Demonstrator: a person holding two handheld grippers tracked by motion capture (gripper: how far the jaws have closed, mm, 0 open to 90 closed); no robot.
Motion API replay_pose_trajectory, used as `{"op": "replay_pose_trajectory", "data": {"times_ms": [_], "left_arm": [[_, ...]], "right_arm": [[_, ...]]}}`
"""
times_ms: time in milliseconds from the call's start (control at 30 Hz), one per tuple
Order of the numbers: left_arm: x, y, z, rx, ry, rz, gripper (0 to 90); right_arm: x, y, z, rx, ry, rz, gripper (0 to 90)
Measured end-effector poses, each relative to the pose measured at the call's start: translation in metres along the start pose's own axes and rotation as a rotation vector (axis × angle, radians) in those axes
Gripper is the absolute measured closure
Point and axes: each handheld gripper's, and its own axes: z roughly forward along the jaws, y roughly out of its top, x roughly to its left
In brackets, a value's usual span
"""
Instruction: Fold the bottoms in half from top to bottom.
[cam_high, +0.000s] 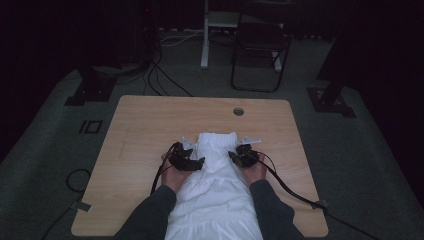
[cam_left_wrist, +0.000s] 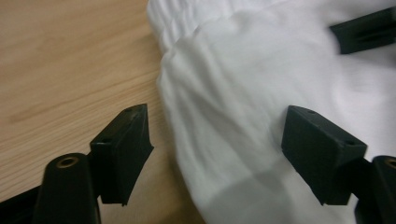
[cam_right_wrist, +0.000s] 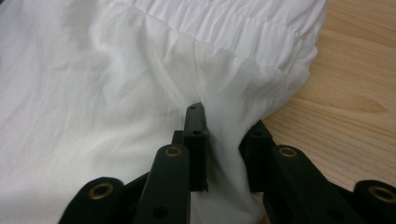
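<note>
1. While both hands rest on the wooden table (cam_high: 140, 125), a white garment (cam_high: 216, 200) lies down the middle, its gathered top w/ two small straps pointing away from the person, the skirt end running off the near edge betw. the forearms.
2. Left gripper (cam_high: 199, 162) sits at the garment's left side, just below the gathered band. In the left gripper view its jaws stand wide apart: one over bare wood, the other over the white cloth (cam_left_wrist: 243, 116). Nothing pinched, so it's released; the cloth edge lies betw. the jaws.
3. Right gripper (cam_high: 233, 156) is at the garment's right side, approx. level w/ the left one. In the right gripper view (cam_right_wrist: 224, 135) the jaws are drawn close on a bunched fold of the fabric (cam_right_wrist: 140, 93), w/ creases fanning out from the pinch: it's grasping the garment.
4. Black cables trail from each gripper back toward the near table edge.
5. Cable hole (cam_high: 238, 111) sits near the table's far edge, well apart from the garment.
</note>
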Motion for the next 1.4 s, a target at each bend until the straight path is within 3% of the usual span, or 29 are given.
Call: {"op": "replay_pose_trajectory", "data": {"times_ms": [67, 233, 267, 300, 367, 433, 500, 567, 667, 800, 867, 900, 933, 1000, 1100, 1200, 1300, 1400], "left_arm": [[0.0, -0.001, 0.008, 0.018, 0.007, 0.014, 23.7], [0.002, -0.002, 0.011, 0.027, -0.01, -0.001, 23.8], [0.002, -0.002, 0.011, 0.029, -0.003, -0.001, 23.8], [0.002, -0.002, 0.011, 0.03, 0.003, -0.003, 23.8], [0.001, -0.003, 0.01, 0.024, 0.033, 0.001, 23.4], [-0.002, -0.003, 0.008, 0.016, 0.083, 0.044, 21.5], [-0.005, -0.003, 0.008, 0.014, 0.115, 0.06, 19.6], [-0.003, -0.003, 0.008, 0.014, 0.105, 0.047, 17.9], [0.006, -0.003, 0.011, 0.035, 0.029, -0.026, 17.9], [0.007, 0.0, 0.011, 0.063, 0.001, -0.007, 18.5], [0.005, 0.003, 0.009, 0.067, -0.042, 0.017, 25.2], [0.004, 0.003, 0.009, 0.066, -0.059, 0.024, 37.6], [0.003, 0.004, 0.008, 0.069, -0.071, 0.033, 42.3], [0.004, 0.005, 0.008, 0.071, -0.146, 0.018, 58.8], [0.007, 0.005, 0.009, 0.079, -0.214, 0.006, 80.7], [0.009, 0.014, 0.007, 0.085, -0.187, 0.044, 85.6], [0.017, 0.033, -0.002, 0.03, -0.167, 0.039, 86.2], [0.025, 0.061, -0.017, -0.031, -0.141, 0.059, 86.3]], "right_arm": [[0.0, 0.0, 0.0, -0.001, -0.001, -0.002, 78.1], [0.0, 0.0, 0.0, 0.002, 0.005, 0.0, 77.9], [-0.001, 0.001, 0.0, 0.004, 0.005, -0.002, 74.6], [-0.001, 0.001, 0.0, 0.007, -0.036, -0.01, 61.3], [-0.002, 0.001, 0.0, 0.006, -0.05, -0.01, 56.2], [-0.002, 0.0, 0.0, 0.004, -0.075, -0.008, 49.5], [-0.004, 0.0, 0.001, 0.01, -0.076, 0.009, 47.2], [-0.004, 0.001, 0.001, 0.009, -0.07, 0.003, 49.2], [-0.003, 0.001, 0.0, 0.008, -0.04, -0.013, 60.2], [-0.002, 0.001, 0.0, 0.013, -0.001, -0.007, 72.8], [-0.002, 0.002, 0.0, 0.018, 0.019, 0.01, 78.6], [-0.002, 0.002, -0.001, 0.024, 0.032, 0.022, 81.2], [-0.002, 0.002, -0.001, 0.024, 0.034, 0.025, 82.2], [-0.002, 0.002, 0.0, 0.026, 0.04, 0.025, 83.8], [-0.005, 0.004, 0.0, 0.035, 0.057, 0.026, 85.2], [-0.012, 0.011, 0.0, 0.032, 0.069, 0.044, 85.4], [-0.02, 0.029, -0.008, -0.006, 0.075, 0.048, 85.5], [-0.026, 0.055, -0.024, -0.055, 0.069, 0.028, 85.5]]}}
